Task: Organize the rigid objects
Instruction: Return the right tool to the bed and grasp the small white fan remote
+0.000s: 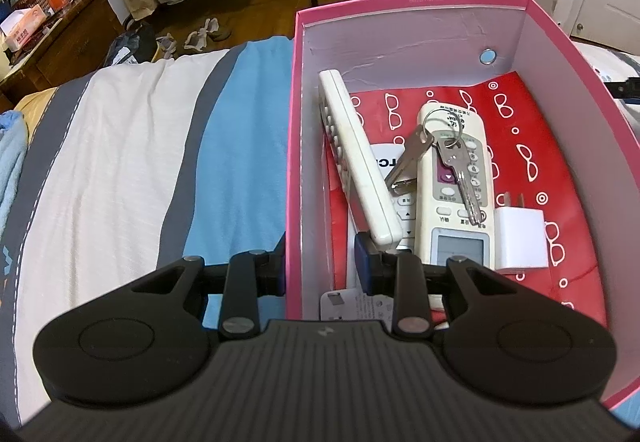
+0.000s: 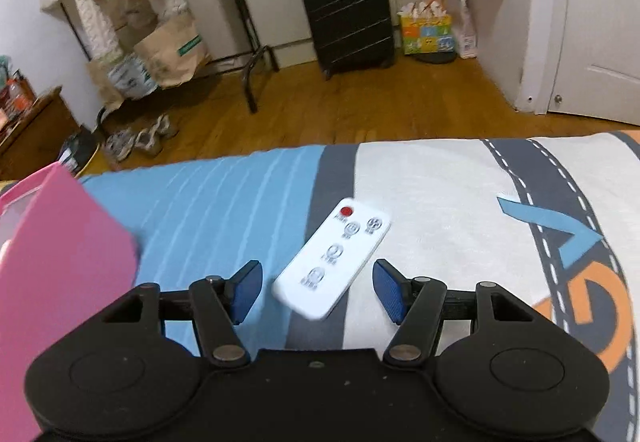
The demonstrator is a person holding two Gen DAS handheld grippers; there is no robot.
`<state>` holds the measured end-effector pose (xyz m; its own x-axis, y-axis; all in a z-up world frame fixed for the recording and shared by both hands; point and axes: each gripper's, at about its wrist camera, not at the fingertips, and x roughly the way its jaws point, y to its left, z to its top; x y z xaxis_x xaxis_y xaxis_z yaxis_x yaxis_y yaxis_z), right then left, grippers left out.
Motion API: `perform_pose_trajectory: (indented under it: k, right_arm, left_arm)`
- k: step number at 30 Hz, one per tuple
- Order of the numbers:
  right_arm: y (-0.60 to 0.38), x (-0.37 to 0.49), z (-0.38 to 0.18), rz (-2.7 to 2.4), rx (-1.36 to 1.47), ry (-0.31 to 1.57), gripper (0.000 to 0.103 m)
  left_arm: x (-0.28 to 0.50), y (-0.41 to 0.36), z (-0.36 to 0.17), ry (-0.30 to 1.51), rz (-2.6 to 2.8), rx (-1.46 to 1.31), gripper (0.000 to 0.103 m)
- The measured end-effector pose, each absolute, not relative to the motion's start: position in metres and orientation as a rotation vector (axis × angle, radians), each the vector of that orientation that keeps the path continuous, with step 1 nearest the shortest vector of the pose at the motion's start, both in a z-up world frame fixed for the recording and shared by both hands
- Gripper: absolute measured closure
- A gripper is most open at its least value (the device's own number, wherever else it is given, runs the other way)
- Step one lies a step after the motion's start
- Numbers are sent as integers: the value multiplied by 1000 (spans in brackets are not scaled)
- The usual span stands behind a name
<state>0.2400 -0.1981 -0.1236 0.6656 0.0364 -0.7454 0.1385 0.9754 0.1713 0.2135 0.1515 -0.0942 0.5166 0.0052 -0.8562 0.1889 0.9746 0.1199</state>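
In the left wrist view a pink box [image 1: 294, 146] stands on the bed. It holds a long white remote [image 1: 356, 158] tilted on edge, a second white remote [image 1: 456, 198] with keys [image 1: 436, 162] on it, and a white charger plug [image 1: 520, 242]. My left gripper [image 1: 320, 266] straddles the box's left wall, one finger outside and one inside; the jaws stand apart by about the wall's width. In the right wrist view a small white remote [image 2: 332, 258] with a red button lies on the bedsheet. My right gripper [image 2: 318, 290] is open, its blue pads either side of the remote's near end.
The pink box's corner [image 2: 60, 262] shows at the left of the right wrist view. The bed's far edge drops to a wooden floor [image 2: 360, 110] with a black suitcase [image 2: 348, 14], paper bags [image 2: 168, 50] and shoes. A wooden dresser [image 1: 60, 38] stands at the left.
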Motion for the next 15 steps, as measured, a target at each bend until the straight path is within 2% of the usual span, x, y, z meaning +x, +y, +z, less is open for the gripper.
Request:
perform_pose_trajectory:
  k: [7, 10, 14, 15]
  right_arm:
    - [-193, 249, -139, -59, 108, 801, 36]
    - [-192, 249, -138, -77, 71, 796, 41]
    - [-200, 248, -131, -69, 99, 835, 55]
    - [-202, 248, -129, -67, 113, 851, 56]
  left_arm:
    - [213, 154, -95, 1021, -123, 204, 73]
    - [213, 155, -96, 1019, -120, 210, 73]
    - [212, 154, -95, 1019, -118, 214, 73]
    - [212, 155, -95, 1020, -117, 211, 73]
